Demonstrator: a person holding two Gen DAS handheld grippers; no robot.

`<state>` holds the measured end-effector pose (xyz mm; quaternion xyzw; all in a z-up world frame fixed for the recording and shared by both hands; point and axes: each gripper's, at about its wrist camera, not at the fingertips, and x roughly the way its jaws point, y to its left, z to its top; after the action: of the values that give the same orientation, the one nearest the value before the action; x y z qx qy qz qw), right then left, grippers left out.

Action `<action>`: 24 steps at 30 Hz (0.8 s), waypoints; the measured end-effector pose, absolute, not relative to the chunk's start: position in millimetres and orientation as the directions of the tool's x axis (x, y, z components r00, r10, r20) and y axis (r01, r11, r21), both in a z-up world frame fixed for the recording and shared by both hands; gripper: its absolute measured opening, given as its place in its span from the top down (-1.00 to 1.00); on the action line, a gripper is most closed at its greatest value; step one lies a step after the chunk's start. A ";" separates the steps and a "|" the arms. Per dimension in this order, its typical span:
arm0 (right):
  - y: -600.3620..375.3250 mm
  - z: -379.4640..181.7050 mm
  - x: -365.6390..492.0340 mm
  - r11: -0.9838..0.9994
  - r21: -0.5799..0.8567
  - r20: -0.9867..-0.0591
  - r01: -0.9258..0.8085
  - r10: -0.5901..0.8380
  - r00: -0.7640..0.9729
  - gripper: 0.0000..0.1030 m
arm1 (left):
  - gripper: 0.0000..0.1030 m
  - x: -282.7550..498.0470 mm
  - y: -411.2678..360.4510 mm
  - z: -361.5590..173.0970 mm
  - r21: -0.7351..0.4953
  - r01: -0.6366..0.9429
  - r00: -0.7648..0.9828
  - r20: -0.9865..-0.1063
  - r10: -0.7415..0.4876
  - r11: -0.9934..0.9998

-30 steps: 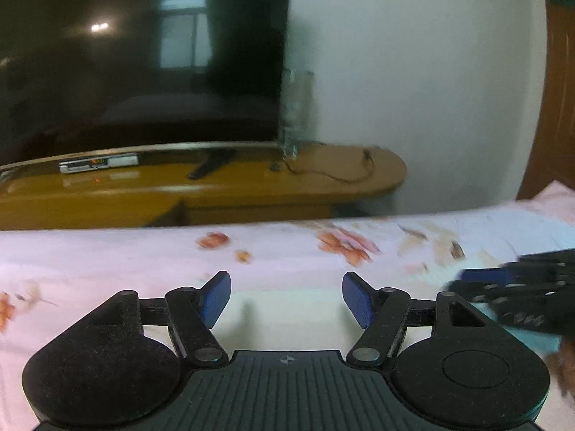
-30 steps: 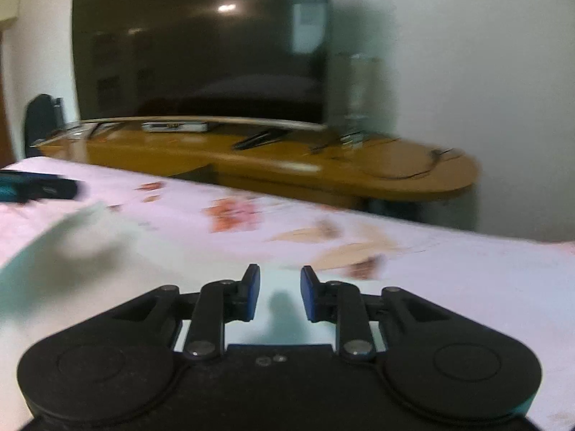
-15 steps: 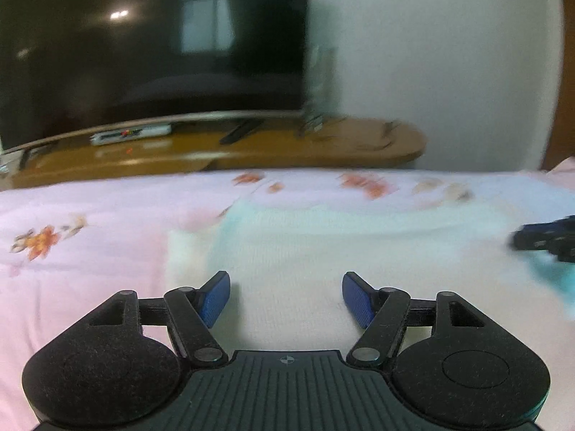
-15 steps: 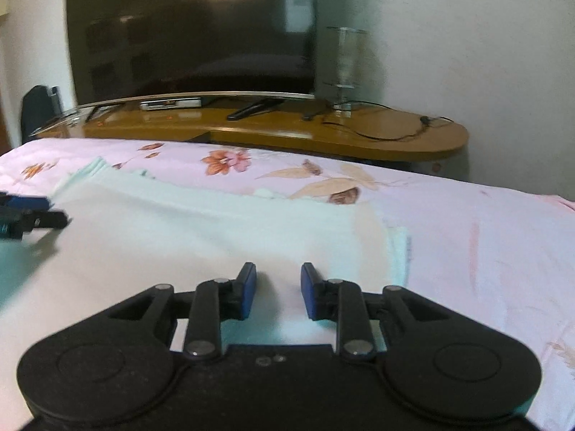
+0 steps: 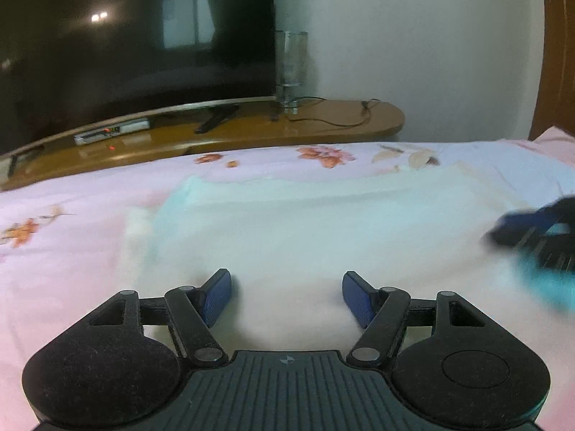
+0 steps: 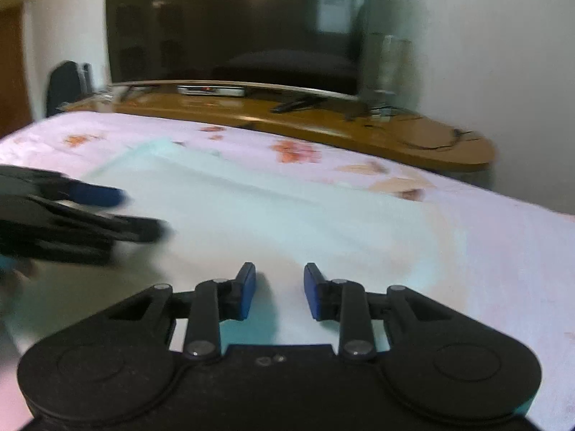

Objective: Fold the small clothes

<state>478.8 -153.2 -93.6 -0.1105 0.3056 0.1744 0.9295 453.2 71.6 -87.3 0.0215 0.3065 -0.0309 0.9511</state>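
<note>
Mint-green cloth (image 5: 305,222) lies flat mid-bed on the pink floral sheet (image 5: 64,251). Left tool (image 5: 285,296) is wide open and empty; right tool (image 6: 279,289) is partly open and empty. Risk: closing too deep could pinch the sheet too, dragging the cloth askew.

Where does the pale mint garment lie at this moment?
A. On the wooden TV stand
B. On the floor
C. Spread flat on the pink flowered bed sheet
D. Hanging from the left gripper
C: the pale mint garment lies spread on the pink flowered bed sheet, with both grippers open above it.
</note>
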 end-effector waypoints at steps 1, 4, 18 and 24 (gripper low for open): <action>-163.8 -93.4 478.2 0.932 -0.119 -0.604 -0.342 0.206 0.770 0.42 | -0.34 448.1 80.1 -88.0 0.015 0.061 0.810 -0.585 -0.041 0.998; -200.1 -90.5 476.0 0.971 -0.107 -0.603 -0.212 0.105 0.790 0.41 | -0.34 435.3 95.2 -86.5 -0.002 0.011 0.813 -0.582 -0.010 1.000; -136.4 -89.0 444.4 0.921 0.067 -0.599 -0.385 0.345 0.722 0.35 | -0.35 427.5 24.7 -80.2 0.032 0.016 0.759 -0.651 0.009 0.999; -122.2 -100.9 436.0 0.905 -0.031 -0.641 -0.424 0.307 0.703 0.13 | -0.60 419.1 27.4 -86.2 0.038 0.005 0.765 -0.644 0.021 0.999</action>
<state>436.0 -122.2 -100.9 -0.0883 0.3300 0.1990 0.9185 419.1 27.4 -86.2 0.0187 0.3430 0.0044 0.9391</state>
